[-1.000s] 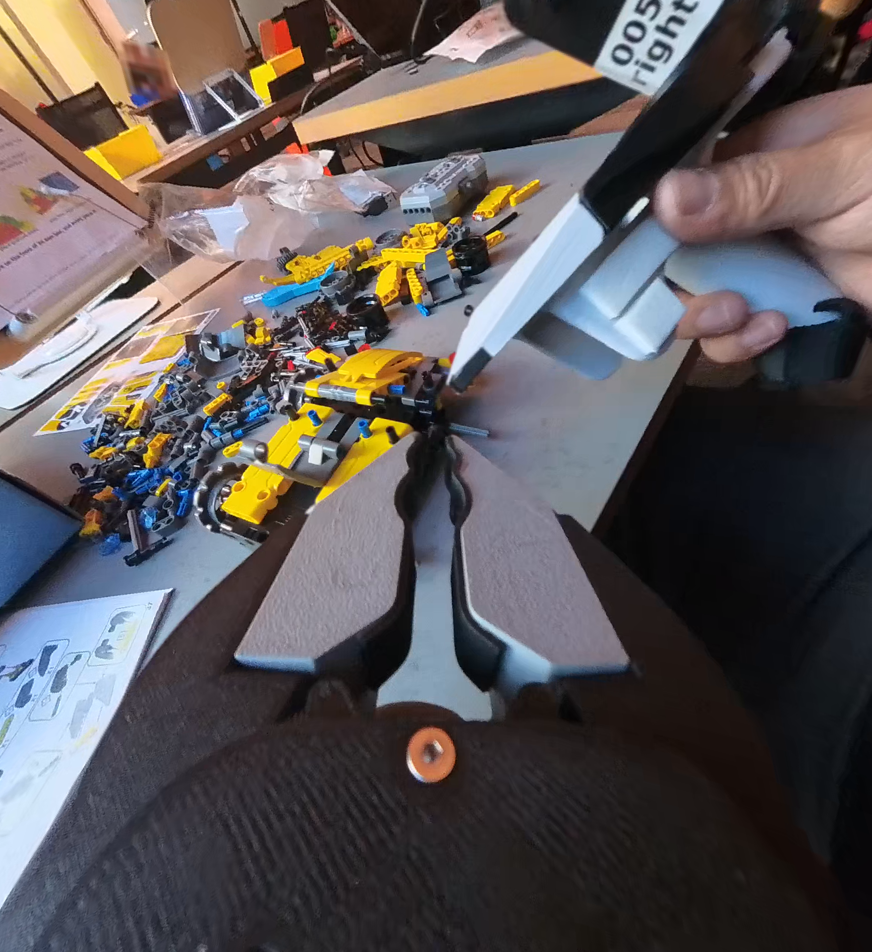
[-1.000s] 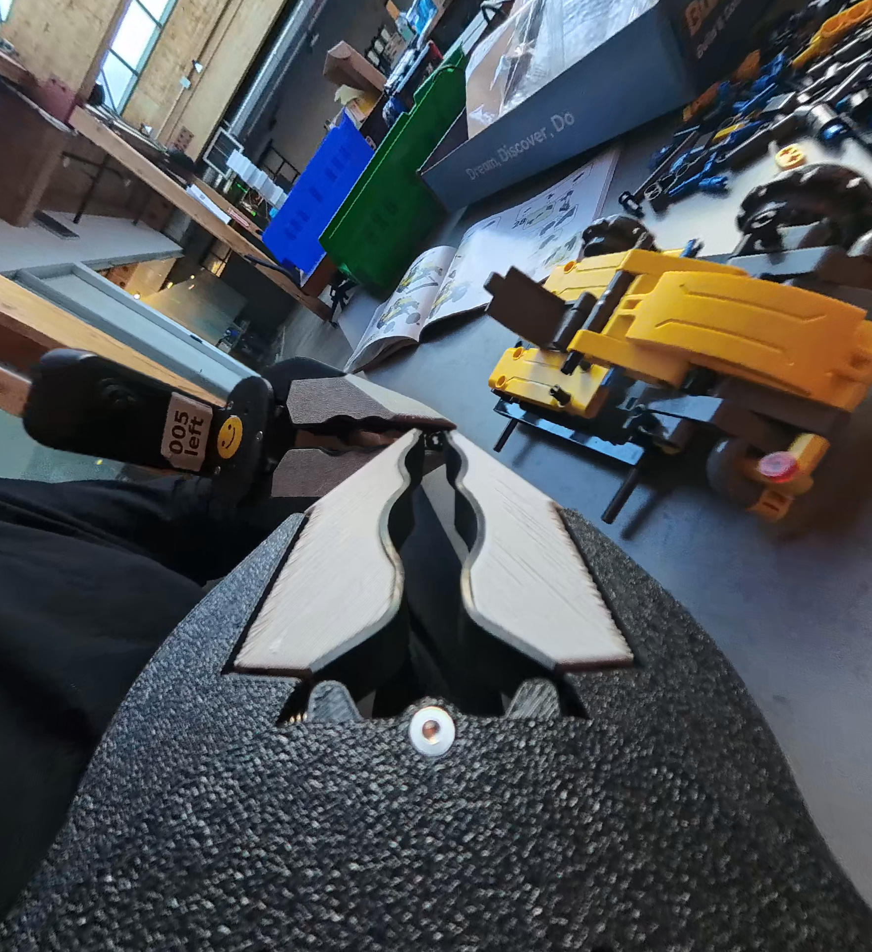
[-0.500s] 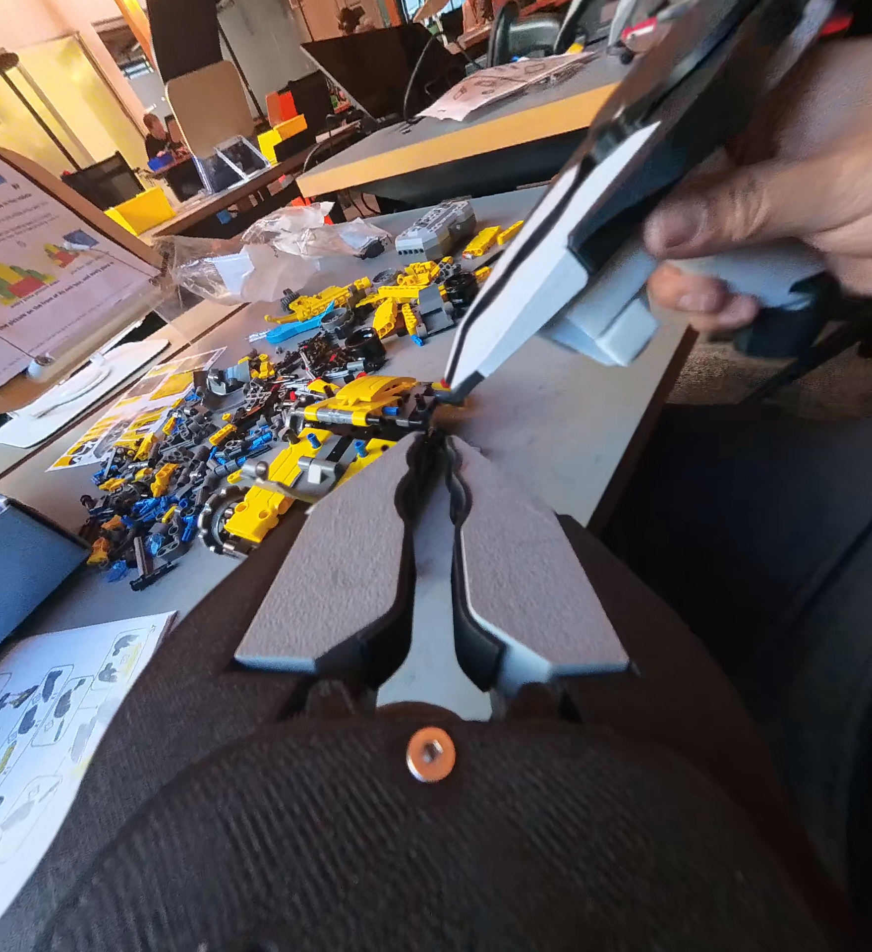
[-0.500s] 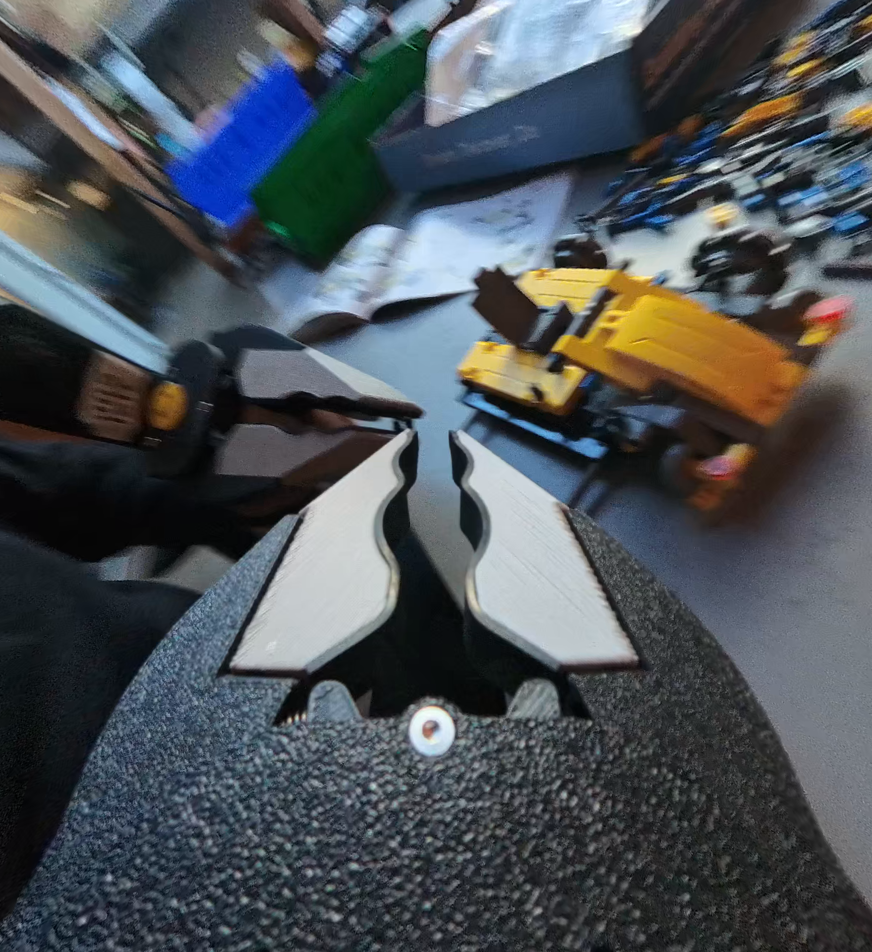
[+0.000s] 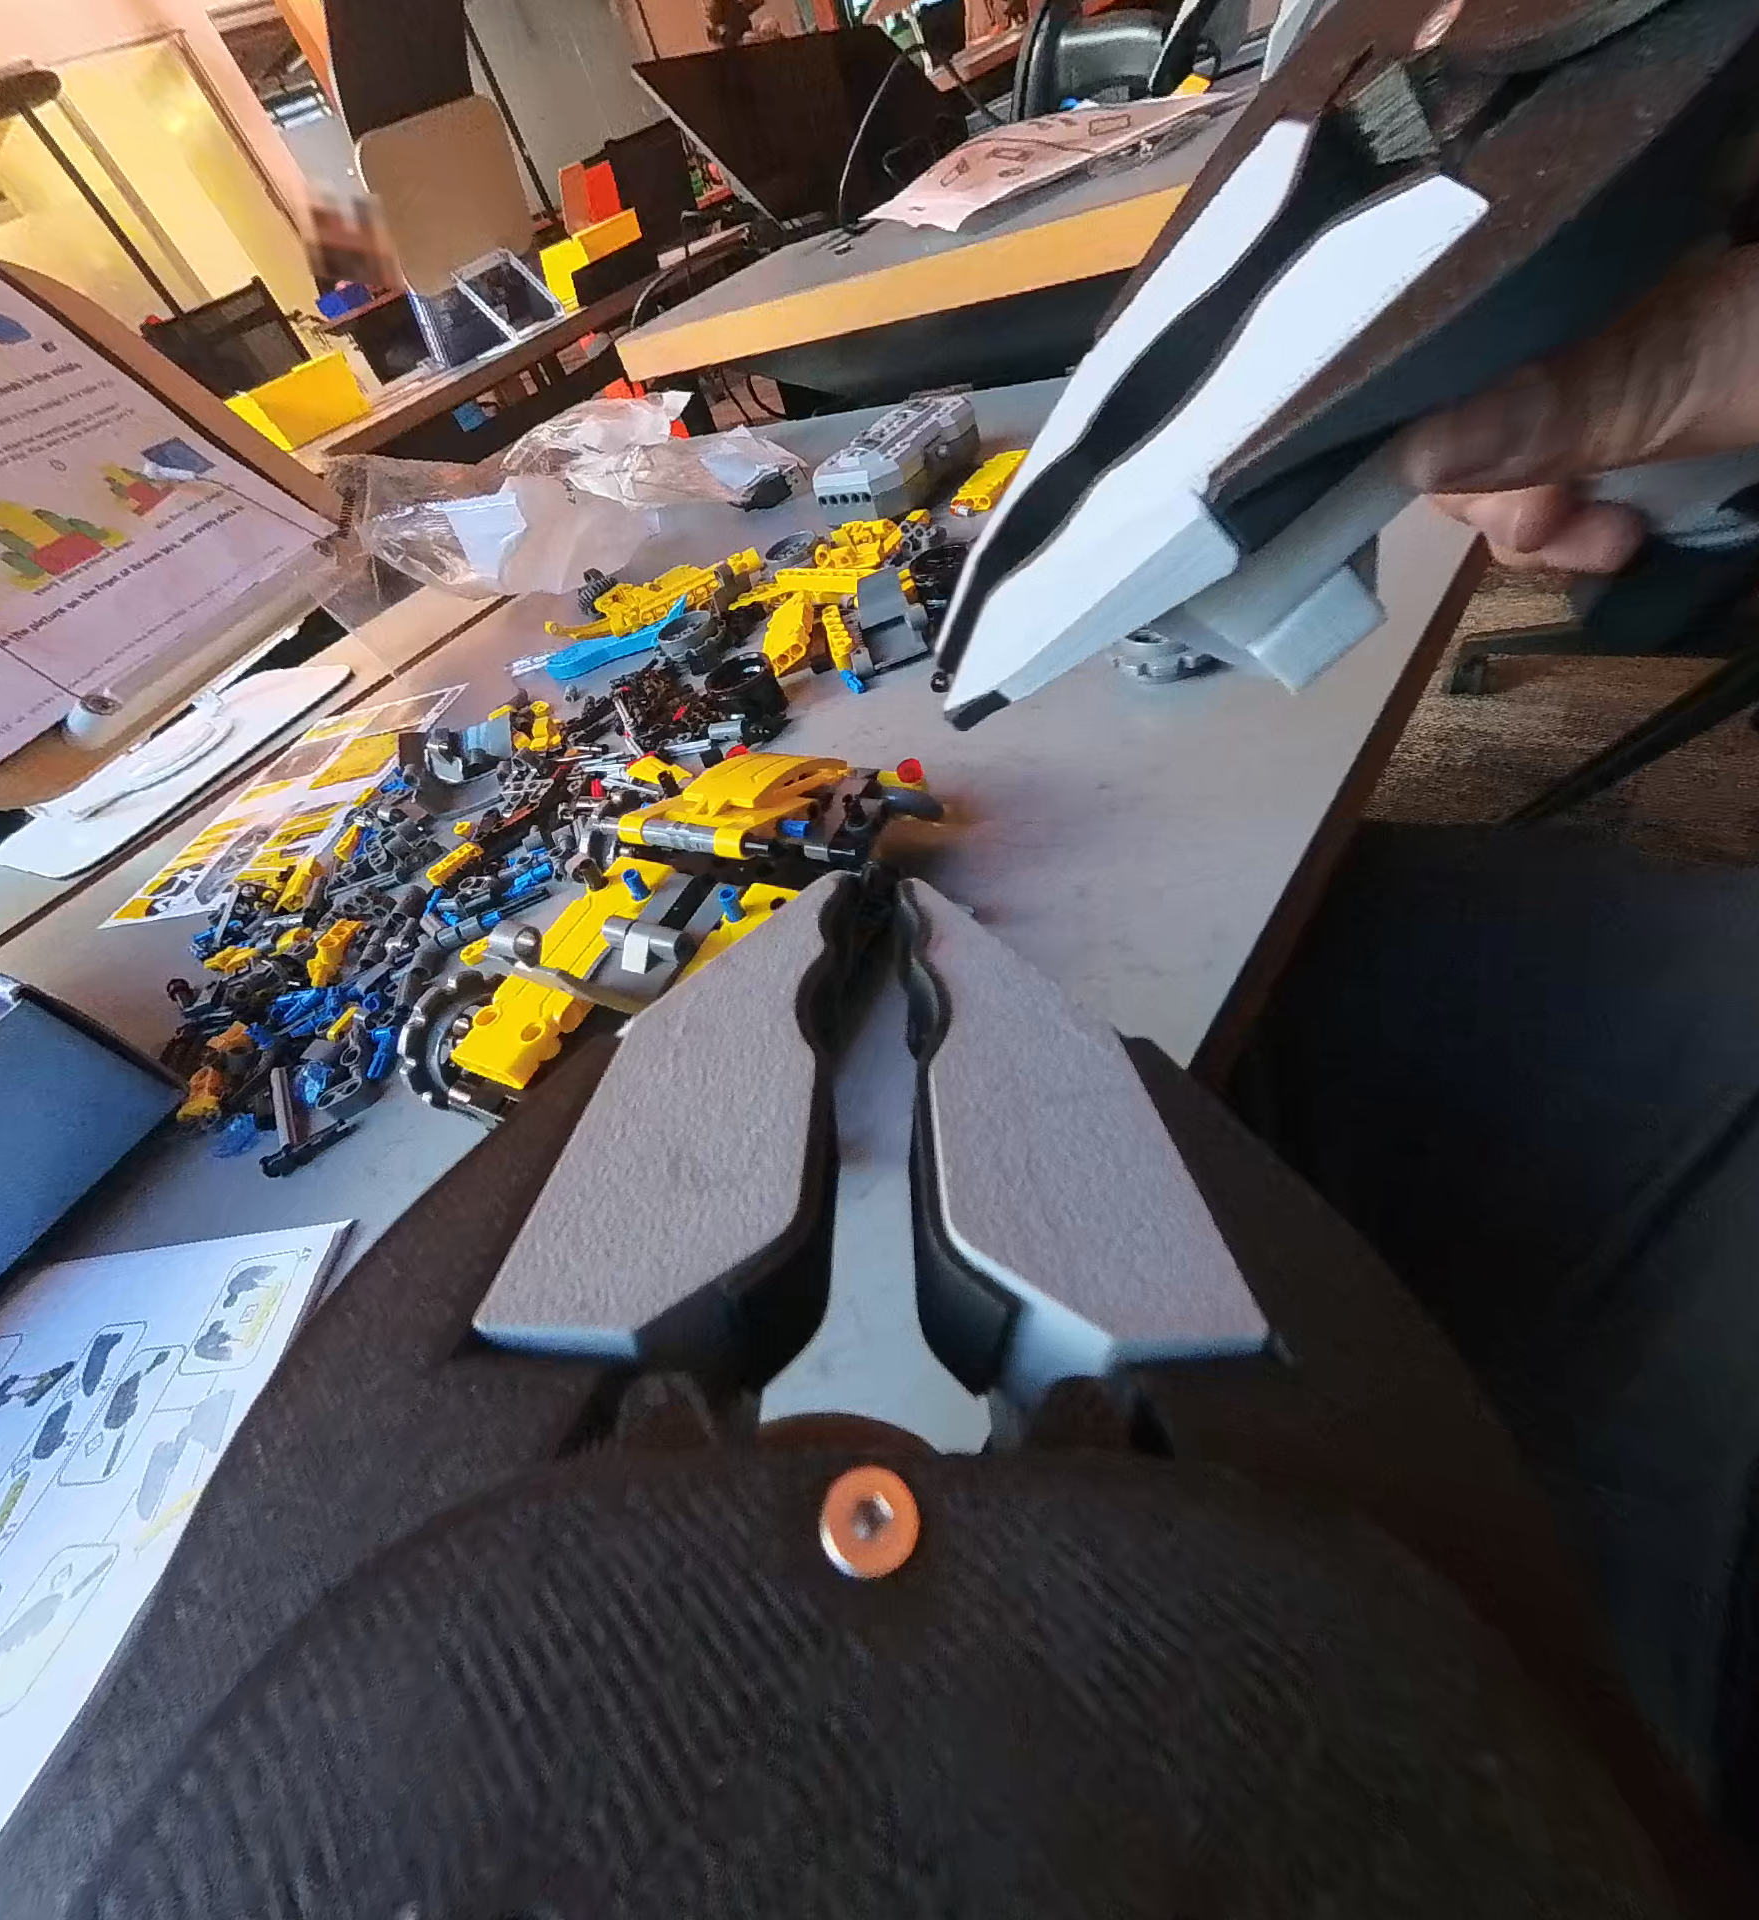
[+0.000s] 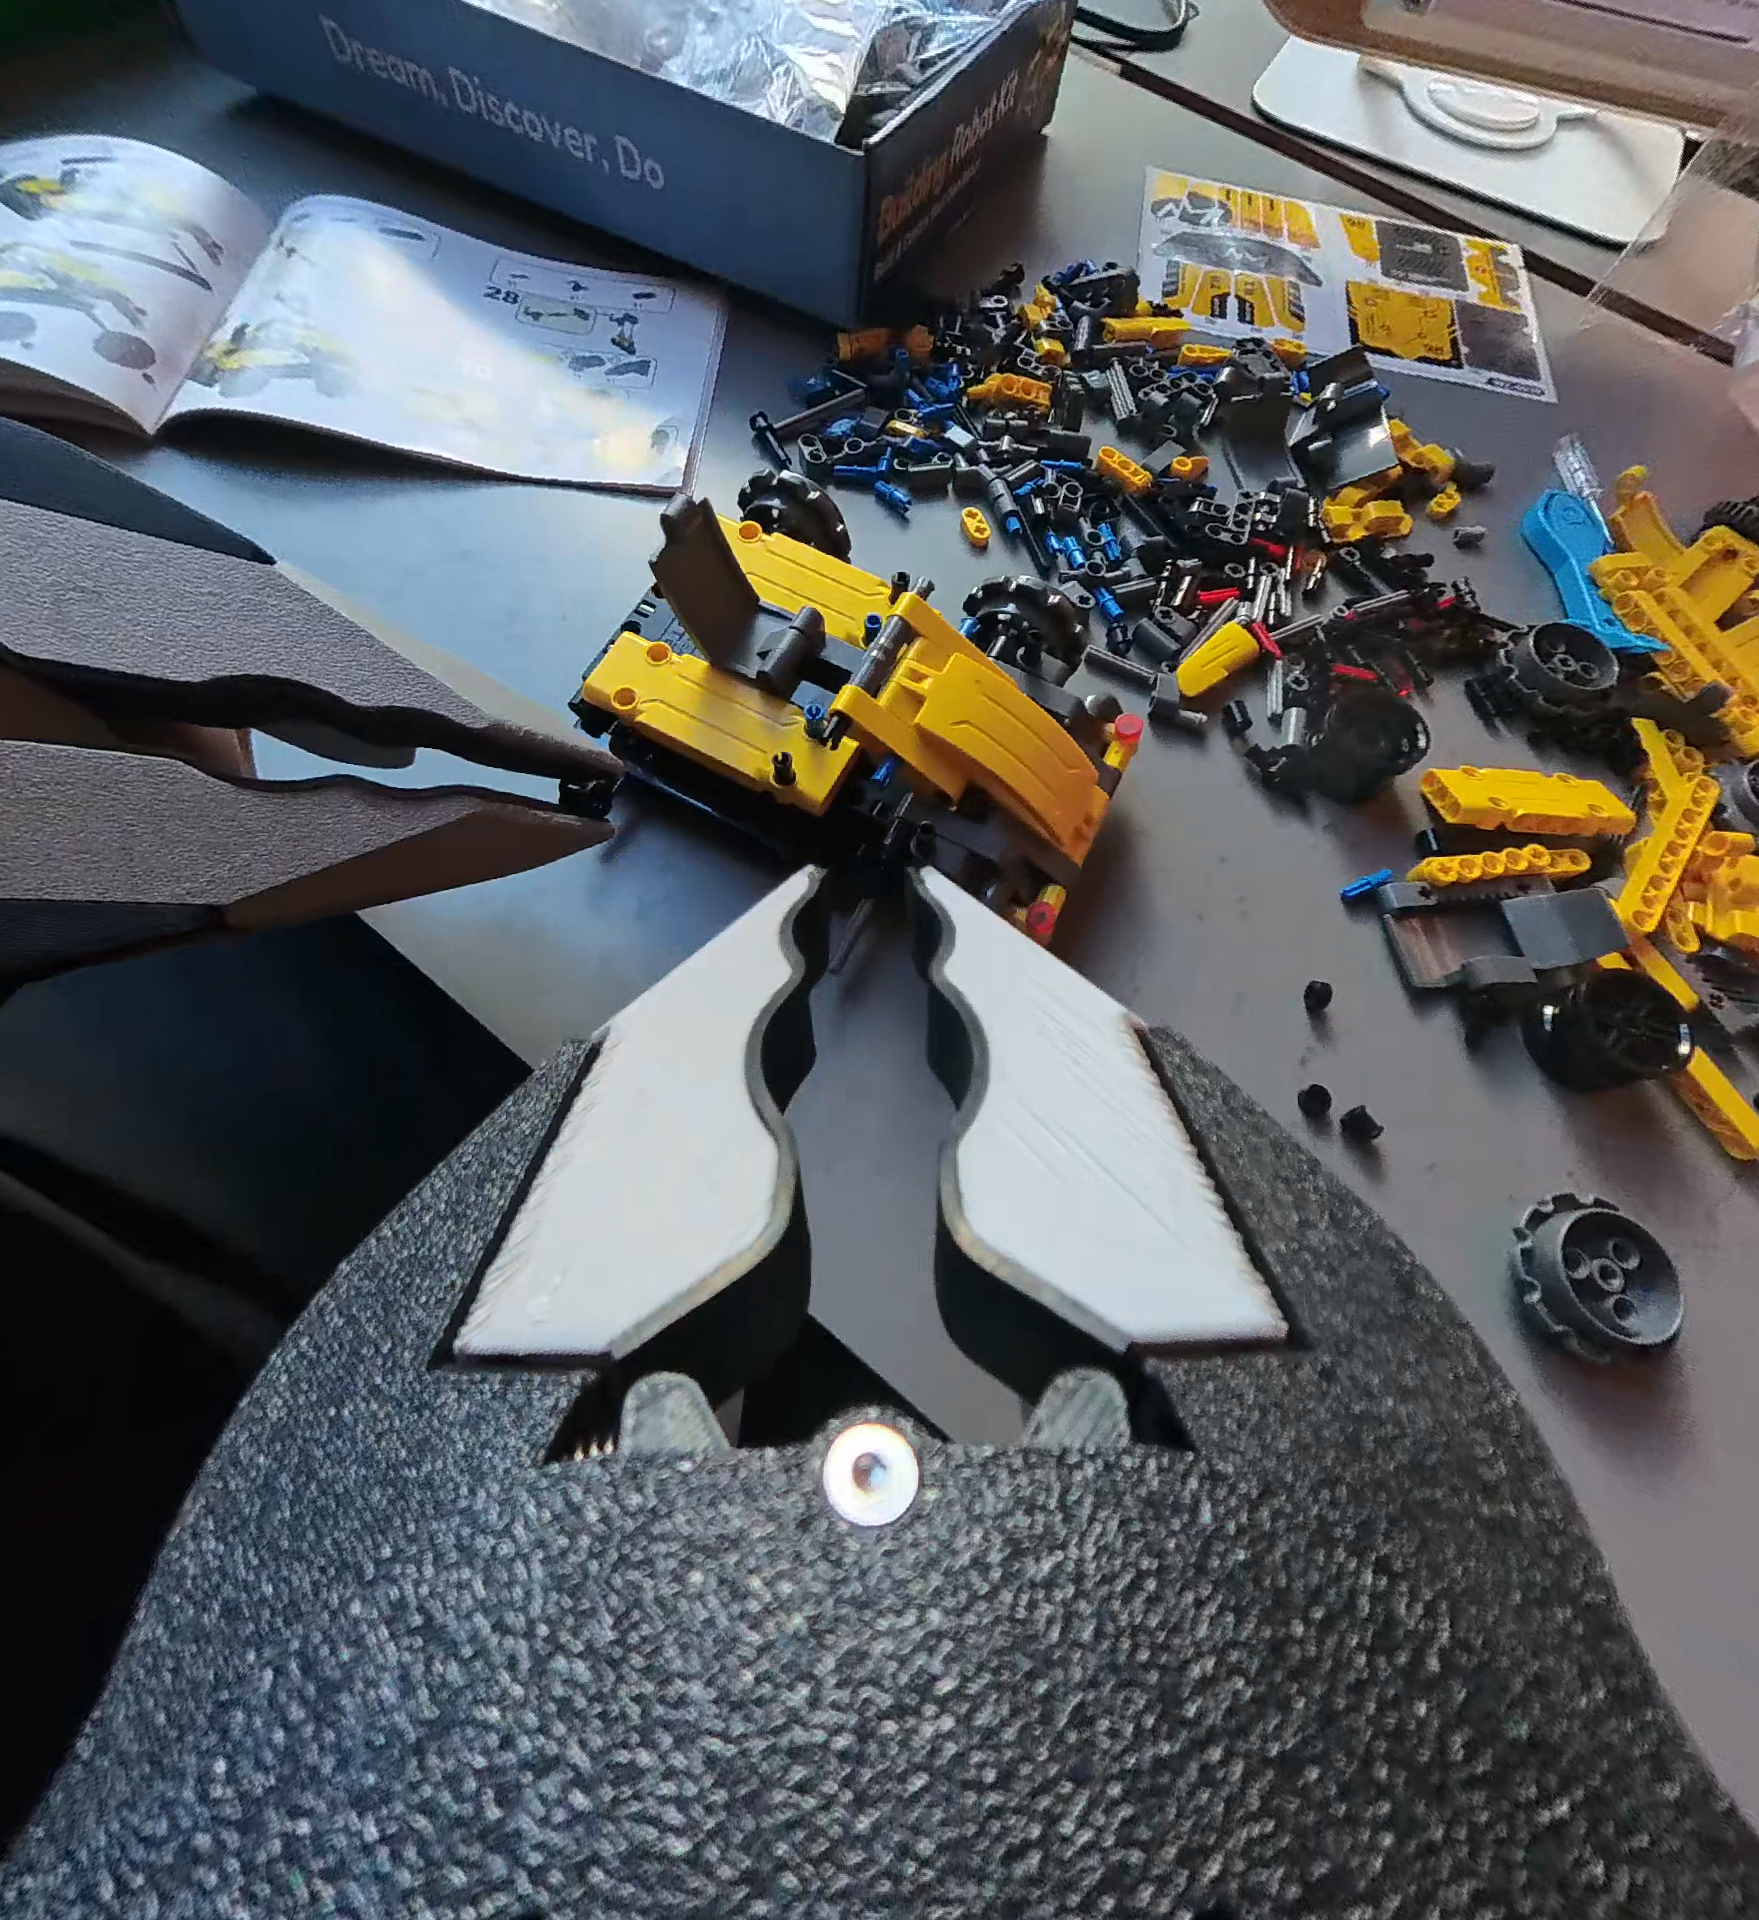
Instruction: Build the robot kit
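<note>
A half-built yellow and black brick vehicle [image 6: 750, 717] lies on the grey table; it also shows in the left wrist view [image 5: 740, 795]. My left gripper [image 5: 870, 888] is shut on a small black part at the vehicle's near corner, as the right wrist view [image 6: 589, 795] shows from the side. My right gripper [image 6: 862, 878] hovers above the vehicle's other end with its jaws a little apart and nothing between them. In the left wrist view it [image 5: 958, 696] hangs over the table, held by a hand [image 5: 1633, 416].
A heap of loose yellow, black and blue pieces [image 6: 1114, 457] spreads beyond the vehicle. An open instruction booklet [image 6: 335, 312], a blue box [image 6: 646, 156] and a sticker sheet [image 6: 1332, 270] lie behind. A loose grey wheel [image 6: 1594, 1288] sits near the right. The table edge [image 5: 1322, 831] is close. Some 6 cm of space lies between my two pairs of fingers.
My right gripper has lifted off the table and tipped to look down on the vehicle, and its jaws have parted from shut. My left gripper has stayed at the vehicle's corner.
</note>
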Tool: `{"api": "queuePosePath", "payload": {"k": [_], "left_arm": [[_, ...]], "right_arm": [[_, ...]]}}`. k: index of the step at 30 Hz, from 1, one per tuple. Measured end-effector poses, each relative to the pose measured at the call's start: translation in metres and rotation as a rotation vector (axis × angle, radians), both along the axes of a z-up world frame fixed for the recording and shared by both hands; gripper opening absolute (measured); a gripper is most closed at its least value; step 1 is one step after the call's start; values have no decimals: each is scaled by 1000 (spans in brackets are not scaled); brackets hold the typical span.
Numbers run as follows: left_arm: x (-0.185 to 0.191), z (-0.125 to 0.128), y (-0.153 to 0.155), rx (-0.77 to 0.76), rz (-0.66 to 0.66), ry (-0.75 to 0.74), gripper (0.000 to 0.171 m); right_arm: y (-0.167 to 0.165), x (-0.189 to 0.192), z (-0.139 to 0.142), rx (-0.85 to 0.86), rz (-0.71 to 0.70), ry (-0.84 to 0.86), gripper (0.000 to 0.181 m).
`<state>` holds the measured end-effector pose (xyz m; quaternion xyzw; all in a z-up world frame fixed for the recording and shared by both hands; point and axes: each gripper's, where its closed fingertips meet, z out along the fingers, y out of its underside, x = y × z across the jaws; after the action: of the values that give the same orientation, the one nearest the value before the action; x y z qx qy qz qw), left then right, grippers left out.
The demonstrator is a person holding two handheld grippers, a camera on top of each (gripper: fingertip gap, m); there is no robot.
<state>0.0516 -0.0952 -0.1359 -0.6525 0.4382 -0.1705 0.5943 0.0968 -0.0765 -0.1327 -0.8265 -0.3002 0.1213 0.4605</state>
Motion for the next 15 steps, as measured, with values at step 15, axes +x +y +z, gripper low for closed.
{"api": "queuePosePath", "payload": {"k": [15], "left_arm": [[7, 4, -8, 50, -42, 3, 3]], "right_arm": [[-34, -29, 3, -140, 203, 285, 20]]}}
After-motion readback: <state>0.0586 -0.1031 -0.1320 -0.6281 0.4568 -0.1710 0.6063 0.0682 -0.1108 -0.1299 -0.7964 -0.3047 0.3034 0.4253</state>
